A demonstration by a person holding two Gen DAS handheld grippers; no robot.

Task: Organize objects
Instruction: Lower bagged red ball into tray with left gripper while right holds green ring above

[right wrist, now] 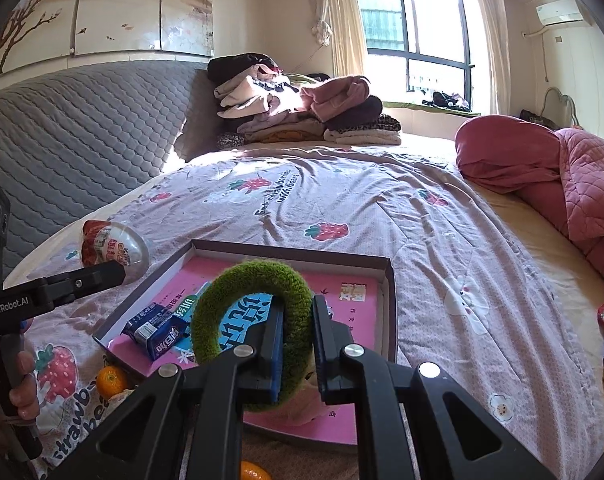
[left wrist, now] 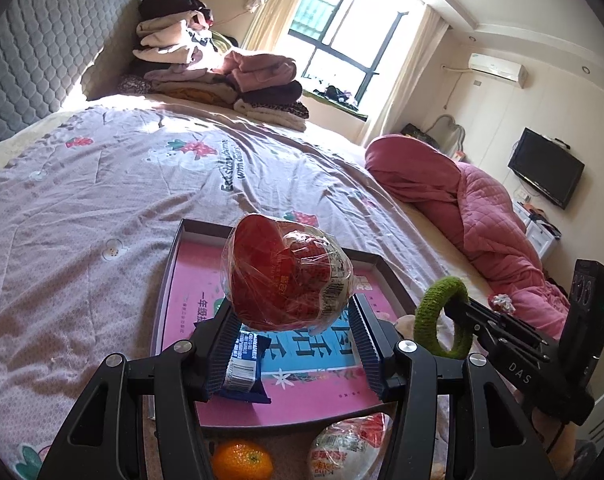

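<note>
My left tool [left wrist: 290, 332] grasping wrapped red snack ball [left wrist: 288, 276], held above the tray [left wrist: 170, 280], my right tool [right wrist: 296, 344] clenched on green ring [right wrist: 254, 332], ring upright, edge-on between pads, opening facing sideways.

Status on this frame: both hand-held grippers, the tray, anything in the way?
Left hand-held gripper shut on wrapped egg. Right hand-held gripper shut on green ring. Both over tray; blue packet already inside. Path clear.

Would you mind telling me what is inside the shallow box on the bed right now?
The shallow box has a pink printed bottom with one blue snack packet lying on it. The green fuzzy ring in the right gripper and the gripper itself cover the box's near middle, so anything there stays unseen.
</note>
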